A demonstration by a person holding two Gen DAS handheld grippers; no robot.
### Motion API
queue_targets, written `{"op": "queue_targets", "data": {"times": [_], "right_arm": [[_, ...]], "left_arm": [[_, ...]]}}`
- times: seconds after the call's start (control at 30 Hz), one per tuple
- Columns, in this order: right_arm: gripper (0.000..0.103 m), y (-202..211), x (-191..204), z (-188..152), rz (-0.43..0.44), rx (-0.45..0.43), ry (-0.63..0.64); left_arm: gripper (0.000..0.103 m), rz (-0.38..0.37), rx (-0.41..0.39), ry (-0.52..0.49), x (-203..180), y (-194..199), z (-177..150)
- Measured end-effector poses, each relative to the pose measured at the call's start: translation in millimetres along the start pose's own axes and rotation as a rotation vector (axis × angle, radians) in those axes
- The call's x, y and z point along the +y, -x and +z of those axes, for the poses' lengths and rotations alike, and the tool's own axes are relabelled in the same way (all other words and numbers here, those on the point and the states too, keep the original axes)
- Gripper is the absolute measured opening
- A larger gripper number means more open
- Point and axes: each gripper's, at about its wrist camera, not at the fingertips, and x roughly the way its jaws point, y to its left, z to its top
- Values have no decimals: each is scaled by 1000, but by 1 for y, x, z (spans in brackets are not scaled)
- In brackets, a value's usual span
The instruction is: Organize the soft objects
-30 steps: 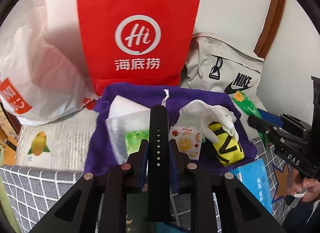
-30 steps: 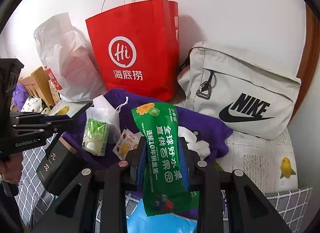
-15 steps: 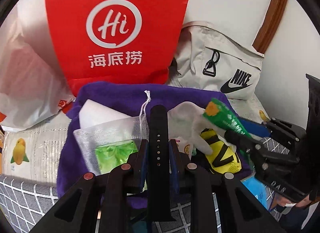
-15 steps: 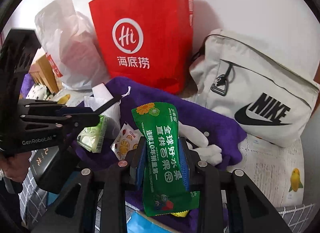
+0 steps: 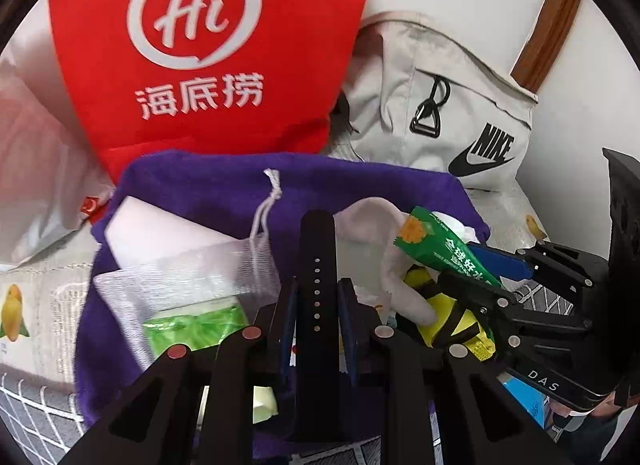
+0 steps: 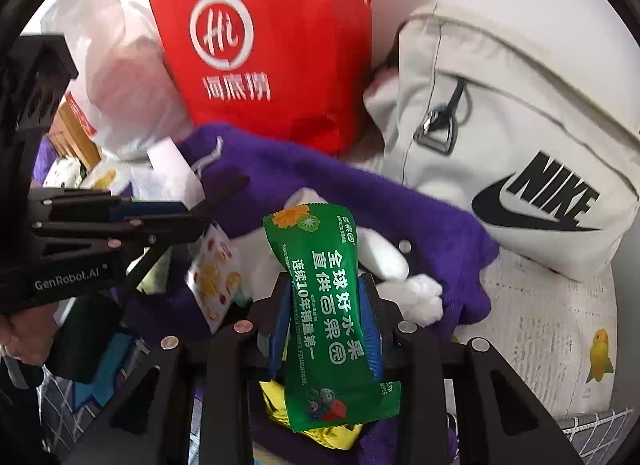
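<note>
The left tongs (image 5: pixel 317 307) clamp a black strap (image 5: pixel 317 265) upright over a purple cloth (image 5: pixel 192 189); at right, the right tongs (image 5: pixel 472 269) pinch a green packet (image 5: pixel 436 241).

Bags against the wall

A red paper bag (image 5: pixel 208 49) with white lettering stands at 12 o'clock; a grey sling bag (image 6: pixel 520 137) leans just beside it at 2 o'clock, a white plastic bag (image 6: pixel 116 77) at 10 o'clock, all on a lemon-print cloth (image 6: pixel 560 325).

Red bag (image 5: pixel 208 45) reads "Hi"; grey bag (image 6: pixel 520 145) reads "NIKE".
</note>
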Motion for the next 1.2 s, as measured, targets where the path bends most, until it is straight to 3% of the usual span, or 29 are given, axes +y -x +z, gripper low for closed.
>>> {"op": "queue_targets", "data": {"times": [0.53,0.6,0.67,0.73,0.8,1.0,1.2], "right_arm": [[40,-7,-4,0,26,36,-4],[43,-4,-3,-1,26,39,0],[48,-1,-3,-1,22,38,0],[61,4,-2,0,10,31,-3],[67,12,-3,-1,-12,14,-10],[72,44,-1,-7,-30,-12,-59],[82,86,12,-25,-48,-54,-96]], "left_arm": [[21,-2,27,-7,-3,-11,-2],[29,-1,25,-14,-4,-8,-3],[47,14,15,-26,-8,-2,-3],[53,19,3,-40,-11,6,-3],[55,32,-4,-47,-14,13,-3],[61,76,-36,-54,-20,46,-10],[71,110,-74,-42,-24,90,-36]]}}
